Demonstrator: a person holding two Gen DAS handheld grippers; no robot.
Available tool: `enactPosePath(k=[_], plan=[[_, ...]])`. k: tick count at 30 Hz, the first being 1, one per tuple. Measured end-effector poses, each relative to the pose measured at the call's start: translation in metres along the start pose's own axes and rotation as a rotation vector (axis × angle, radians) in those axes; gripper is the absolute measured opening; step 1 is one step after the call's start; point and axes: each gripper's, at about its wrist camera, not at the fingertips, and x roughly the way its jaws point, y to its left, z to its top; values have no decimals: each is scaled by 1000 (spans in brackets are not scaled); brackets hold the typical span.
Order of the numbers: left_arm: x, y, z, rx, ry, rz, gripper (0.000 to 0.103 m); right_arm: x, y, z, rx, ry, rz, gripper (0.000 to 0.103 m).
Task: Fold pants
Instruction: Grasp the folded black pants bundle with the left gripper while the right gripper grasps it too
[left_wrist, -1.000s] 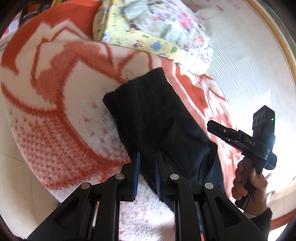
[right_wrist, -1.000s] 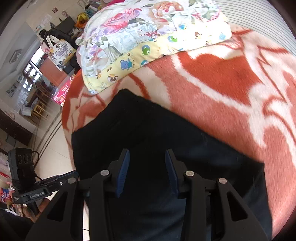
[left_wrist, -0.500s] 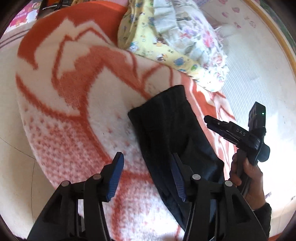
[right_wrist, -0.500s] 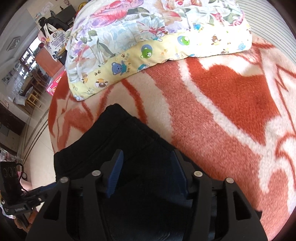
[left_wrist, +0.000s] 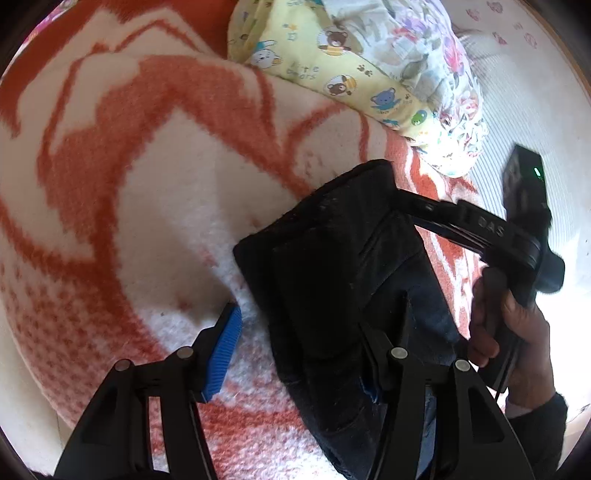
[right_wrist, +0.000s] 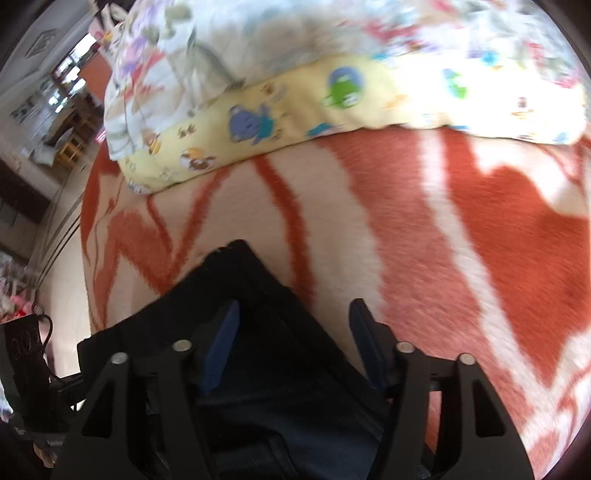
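The black pants (left_wrist: 340, 280) lie folded in a narrow stack on an orange and white blanket (left_wrist: 155, 192). My left gripper (left_wrist: 314, 332) is open, its jaws straddling the near left edge of the stack, empty. My right gripper (right_wrist: 291, 332) is open over the pants' far corner (right_wrist: 255, 332), empty. In the left wrist view the right gripper's body (left_wrist: 480, 229) reaches over the stack's right side, held by a hand.
A yellow cartoon-print pillow with a floral cover (left_wrist: 373, 66) lies just beyond the pants; it also shows in the right wrist view (right_wrist: 295, 96). A pale striped mat (left_wrist: 517, 122) lies to the right. The blanket's edge and the floor (right_wrist: 55, 236) are at left.
Both grippers opened wider and dropped closer to the pants. The left one went from nearly shut to wide open and shifted over the stack's edge. The right one moved toward the far corner.
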Motion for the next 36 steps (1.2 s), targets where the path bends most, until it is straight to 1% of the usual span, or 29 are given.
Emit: enactPosePath(k=[3,5,6,7,8,9,10,11,14,17,20,21,24,27,30,33,36], plan=[[2,-3,1,1,-6,8,57,15,4,1,-13,32,16,69],[3,-4,2,6,-9,7,50,15,6,-2,-14,25,74,68],[6,-7,3,15,-6,3,37,17,11,-4,-42,28,68,64],[8,-9,3,25,4,-6,32,19,15,-6,-70,43,37,50],[9,-11,3,28,2,5,31,18,17,-6,-71,42,30,45],[8,-12,3,33,2,6,28,14,17,-6,-61,35,25,40],[6,-14,3,40,0,2,24,7,16,-7,-47,26,32,32],[4,-15,3,46,-2,-2,23,-1,17,-9,-45,10,40,29],[-7,-22,0,55,-8,-26,20,-28,20,-17,-47,-41,48,24],[-25,-33,-6,83,-28,-53,19,-64,20,-32,-19,-92,59,24],[-46,-54,-17,136,-46,-91,19,-105,17,-49,22,-139,73,24],[-53,-63,-22,155,-49,-111,19,-123,16,-58,38,-156,73,24],[-74,-88,-38,215,-54,-163,19,-159,18,-77,80,-201,64,24],[-90,-116,-61,292,-54,-208,19,-192,18,-105,120,-245,38,24],[-100,-144,-88,369,-49,-241,19,-225,8,-139,178,-282,25,24],[-104,-167,-117,435,-7,-284,19,-254,-6,-173,221,-308,-4,24],[-107,-189,-148,504,27,-305,19,-272,-20,-210,272,-325,-33,24]])
